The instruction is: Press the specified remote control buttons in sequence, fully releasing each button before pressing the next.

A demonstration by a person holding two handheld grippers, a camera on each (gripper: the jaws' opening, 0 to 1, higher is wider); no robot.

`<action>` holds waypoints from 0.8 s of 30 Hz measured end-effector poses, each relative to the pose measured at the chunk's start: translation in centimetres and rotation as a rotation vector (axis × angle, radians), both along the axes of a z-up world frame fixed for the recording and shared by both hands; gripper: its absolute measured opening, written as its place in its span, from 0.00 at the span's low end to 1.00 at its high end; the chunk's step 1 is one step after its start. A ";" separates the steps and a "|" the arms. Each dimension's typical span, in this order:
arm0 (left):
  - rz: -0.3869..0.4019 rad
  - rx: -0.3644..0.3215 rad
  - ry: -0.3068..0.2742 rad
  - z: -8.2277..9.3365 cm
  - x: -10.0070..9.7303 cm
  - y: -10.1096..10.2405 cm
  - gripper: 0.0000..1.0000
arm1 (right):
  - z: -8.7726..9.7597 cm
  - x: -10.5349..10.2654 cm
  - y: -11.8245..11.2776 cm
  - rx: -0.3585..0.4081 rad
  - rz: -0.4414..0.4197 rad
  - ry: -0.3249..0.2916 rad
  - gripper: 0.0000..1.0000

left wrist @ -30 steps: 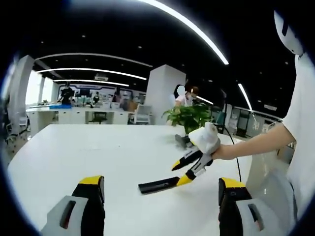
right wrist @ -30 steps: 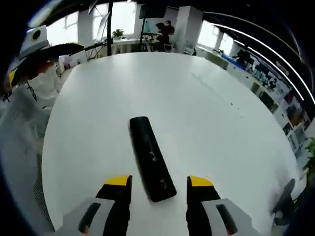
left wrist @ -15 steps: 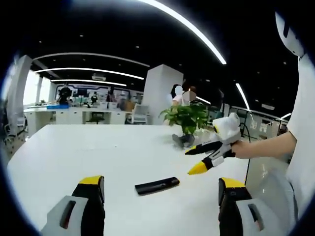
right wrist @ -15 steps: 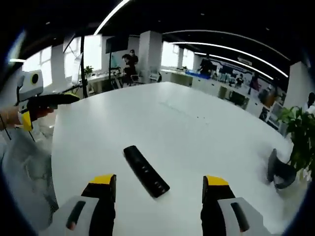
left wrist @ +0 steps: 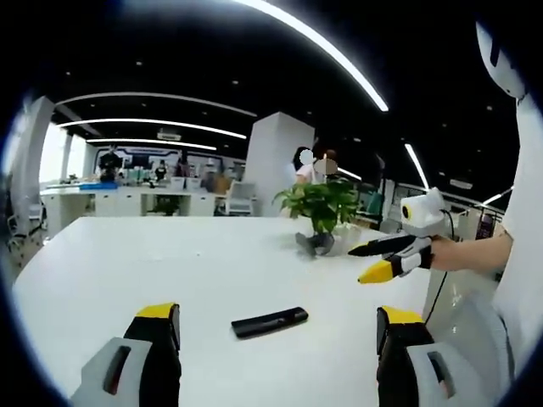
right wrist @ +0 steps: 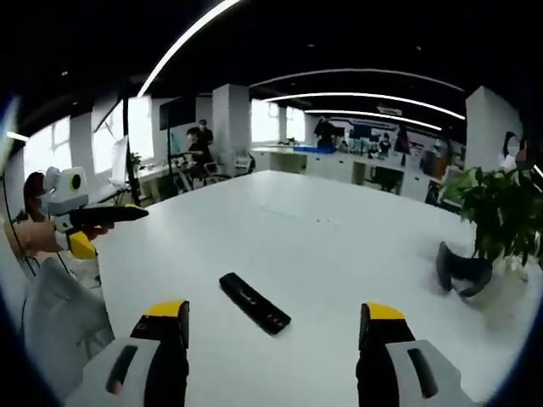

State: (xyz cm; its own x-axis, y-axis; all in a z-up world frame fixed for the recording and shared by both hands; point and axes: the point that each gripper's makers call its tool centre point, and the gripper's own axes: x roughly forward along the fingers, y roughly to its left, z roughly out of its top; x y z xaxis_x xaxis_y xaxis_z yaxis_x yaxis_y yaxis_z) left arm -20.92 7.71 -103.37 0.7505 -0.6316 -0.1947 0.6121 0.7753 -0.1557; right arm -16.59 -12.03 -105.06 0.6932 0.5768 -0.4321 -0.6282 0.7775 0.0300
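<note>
Lying flat on my white table (left wrist: 102, 271), slim black remote control (left wrist: 270, 321) untouched; both my grippers (left wrist: 276, 339) (right wrist: 270, 335) hover spread apart.

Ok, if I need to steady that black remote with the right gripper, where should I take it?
Probably across the long edges of the remote near its middle, coming from above: it lies flat on the white table, long, narrow and thin. The right gripper is open.

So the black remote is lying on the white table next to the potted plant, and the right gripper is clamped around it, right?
Not quite. The right gripper is not clamped on anything: in the right gripper view its jaws stand wide apart, short of the black remote, which lies free on the white table. The potted plant does stand on that table, off to the side.
</note>
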 end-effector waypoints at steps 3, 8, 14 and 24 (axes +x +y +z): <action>0.006 -0.005 0.001 0.0 -0.1 0.1 1.00 | 0.5 -0.4 -0.6 0.018 -0.030 -0.008 0.83; 0.019 -0.017 -0.001 0.1 -0.4 0.2 1.00 | 1.2 -1.1 -1.3 0.061 -0.073 -0.020 0.86; 0.027 -0.011 -0.003 0.1 -0.7 0.3 1.00 | 1.4 -2.0 -2.2 0.107 -0.125 -0.020 0.90; 0.053 -0.026 -0.003 0.3 -0.9 0.8 1.00 | 2.0 -3.4 -3.8 0.180 -0.201 -0.045 0.99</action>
State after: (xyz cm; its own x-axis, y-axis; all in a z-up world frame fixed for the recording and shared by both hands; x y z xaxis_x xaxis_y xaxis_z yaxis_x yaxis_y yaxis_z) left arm -21.86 8.52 -103.02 0.7836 -0.5958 -0.1761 0.5708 0.8023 -0.1746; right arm -19.98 -15.79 -103.04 0.8180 0.4902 -0.3009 -0.4653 0.8715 0.1549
